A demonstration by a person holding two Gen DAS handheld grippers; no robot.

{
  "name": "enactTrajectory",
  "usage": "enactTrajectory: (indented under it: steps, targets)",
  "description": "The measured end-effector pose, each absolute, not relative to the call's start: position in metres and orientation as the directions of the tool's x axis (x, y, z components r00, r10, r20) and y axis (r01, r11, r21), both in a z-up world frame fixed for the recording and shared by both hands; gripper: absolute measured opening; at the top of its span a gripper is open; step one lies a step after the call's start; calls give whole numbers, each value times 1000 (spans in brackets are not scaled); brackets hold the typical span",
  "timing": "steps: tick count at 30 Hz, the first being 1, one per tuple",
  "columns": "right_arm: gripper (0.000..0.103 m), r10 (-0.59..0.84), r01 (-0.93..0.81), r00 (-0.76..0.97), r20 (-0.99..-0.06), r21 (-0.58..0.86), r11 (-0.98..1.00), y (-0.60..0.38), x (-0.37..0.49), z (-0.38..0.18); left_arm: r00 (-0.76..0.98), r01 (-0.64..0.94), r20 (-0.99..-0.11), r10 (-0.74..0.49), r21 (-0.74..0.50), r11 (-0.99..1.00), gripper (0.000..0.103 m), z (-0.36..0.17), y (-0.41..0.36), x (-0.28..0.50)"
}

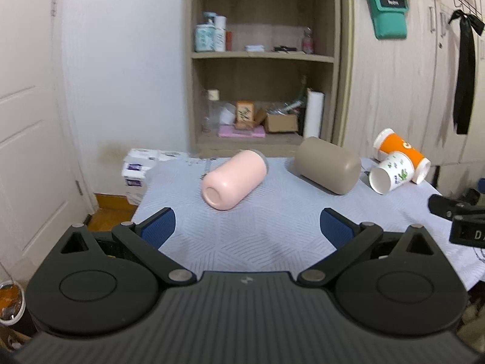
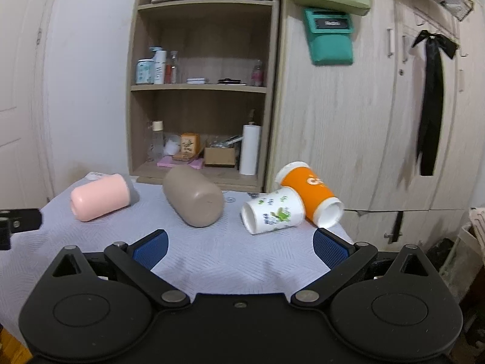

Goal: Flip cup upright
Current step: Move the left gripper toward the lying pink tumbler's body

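Observation:
Several cups lie on their sides on the cloth-covered table (image 1: 257, 236). A pink cup (image 1: 233, 180) lies at the left, base toward me; it also shows in the right wrist view (image 2: 100, 197). A taupe cup (image 1: 329, 170) (image 2: 194, 200) lies in the middle. A white paper cup with green print (image 1: 391, 176) (image 2: 272, 210) rests against an orange paper cup (image 1: 403, 150) (image 2: 310, 195) at the right. My left gripper (image 1: 247, 227) is open, short of the pink cup. My right gripper (image 2: 241, 248) is open, short of the white cup. Both are empty.
A wooden shelf unit (image 1: 263, 57) with bottles and boxes stands behind the table. A wardrobe (image 2: 379, 115) with a hanging black ribbon is at the right. Tissue packs (image 1: 136, 170) sit off the table's left edge. A white door (image 1: 27, 121) is at the left.

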State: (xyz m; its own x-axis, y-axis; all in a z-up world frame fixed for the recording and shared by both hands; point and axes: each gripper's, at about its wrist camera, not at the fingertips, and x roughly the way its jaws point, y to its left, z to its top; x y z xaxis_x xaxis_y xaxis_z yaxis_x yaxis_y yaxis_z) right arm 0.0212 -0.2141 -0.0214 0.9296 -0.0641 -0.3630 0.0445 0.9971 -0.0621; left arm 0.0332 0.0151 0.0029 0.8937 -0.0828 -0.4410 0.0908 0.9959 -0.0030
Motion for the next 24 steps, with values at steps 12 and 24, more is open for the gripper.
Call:
enactTrajectory:
  steps: [12, 24]
  targets:
    - [103, 216, -202, 879, -425, 79, 976, -189, 76, -20, 890, 203, -446, -98, 194, 960, 103, 27, 22, 95]
    - [102, 415, -386, 738, -532, 171, 906, -142, 132, -26, 861, 262, -487, -146, 178, 949, 103, 17, 57, 172]
